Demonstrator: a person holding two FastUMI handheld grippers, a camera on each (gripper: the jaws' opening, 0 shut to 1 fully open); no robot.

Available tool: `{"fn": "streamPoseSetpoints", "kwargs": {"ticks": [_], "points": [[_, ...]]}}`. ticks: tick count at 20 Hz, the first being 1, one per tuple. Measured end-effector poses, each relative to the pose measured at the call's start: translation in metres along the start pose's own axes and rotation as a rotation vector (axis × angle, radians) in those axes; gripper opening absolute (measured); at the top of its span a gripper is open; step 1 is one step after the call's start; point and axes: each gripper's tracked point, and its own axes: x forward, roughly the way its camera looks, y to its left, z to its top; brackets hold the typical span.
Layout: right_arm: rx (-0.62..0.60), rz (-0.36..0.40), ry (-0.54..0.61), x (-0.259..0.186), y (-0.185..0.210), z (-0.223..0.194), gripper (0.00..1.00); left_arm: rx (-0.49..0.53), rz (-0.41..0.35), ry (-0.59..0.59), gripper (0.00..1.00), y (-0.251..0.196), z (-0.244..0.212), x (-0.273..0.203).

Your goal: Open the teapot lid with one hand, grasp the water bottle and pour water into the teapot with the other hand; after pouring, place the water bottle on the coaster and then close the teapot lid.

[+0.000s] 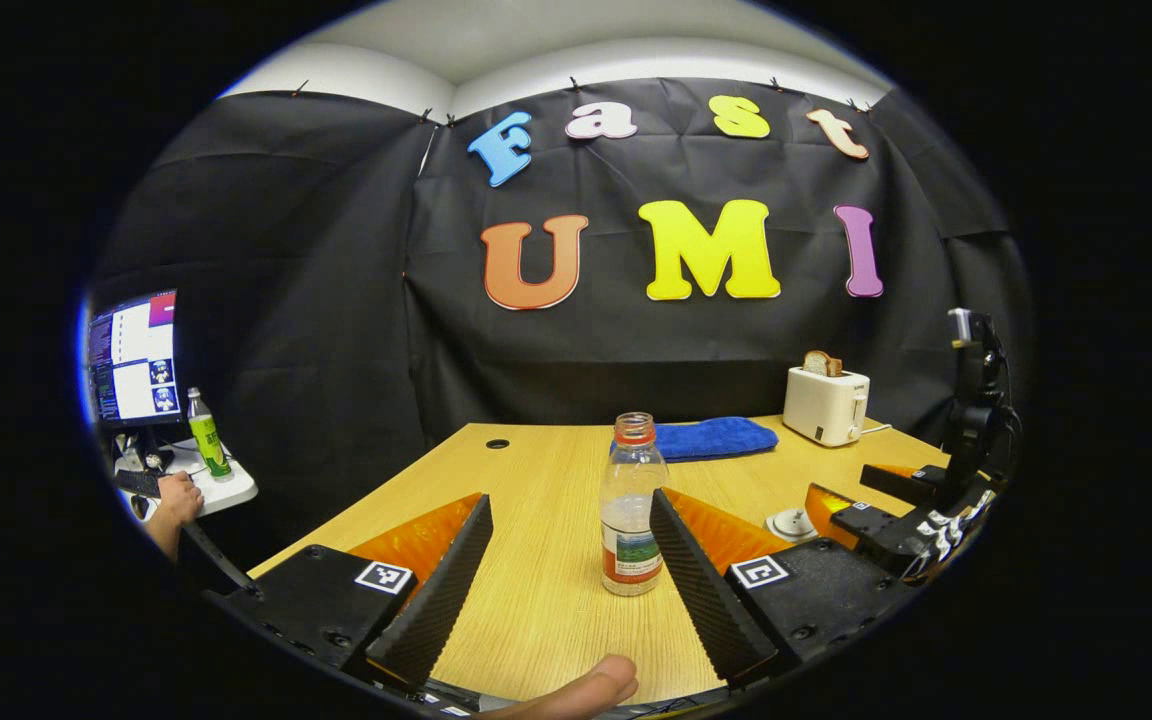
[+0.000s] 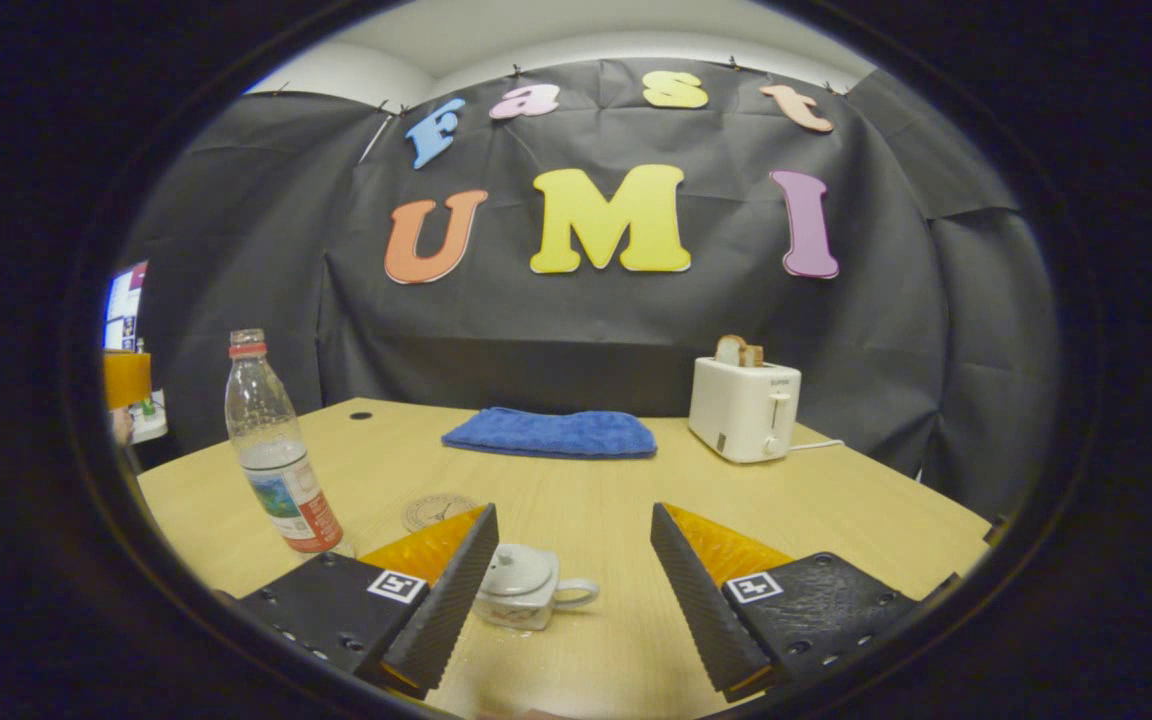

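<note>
Nothing of the task looks done yet: both the left gripper [image 1: 571, 565] and the right gripper [image 2: 576, 580] stand with fingers apart, the water bottle [image 1: 632, 505] upright mid-tabletop between the left fingers, ungrasped, the teapot [image 2: 526, 587] lidded near the front edge

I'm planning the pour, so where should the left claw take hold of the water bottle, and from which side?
Grip the water bottle around its straight, labelled lower body, not the narrow neck. It stands upright on the table with its cap off, so keep it level. Come in horizontally from the near side, where the open left claw already faces it, one finger passing each side.
</note>
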Motion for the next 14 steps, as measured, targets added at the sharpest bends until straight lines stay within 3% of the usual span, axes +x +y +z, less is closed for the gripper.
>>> {"fn": "streamPoseSetpoints", "kwargs": {"ticks": [4,6,12,13,14], "points": [[-0.046,0.001,0.052,0.019,0.012,-0.018,0.83,-0.002,0.003,0.010,1.00,0.002,-0.002,0.001],[-0.035,0.013,0.046,0.023,0.017,-0.017,0.72,-0.006,-0.002,0.019,0.99,0.002,-0.004,0.003],[-0.039,0.039,0.057,0.030,0.029,-0.022,0.29,-0.012,0.004,0.043,1.00,0.005,-0.011,0.006],[-0.044,0.032,0.056,0.030,0.029,-0.023,0.16,-0.014,0.005,0.047,1.00,0.005,-0.012,0.007],[-0.044,0.027,0.058,0.031,0.028,-0.023,0.14,-0.014,0.005,0.049,1.00,0.004,-0.012,0.007]]}}
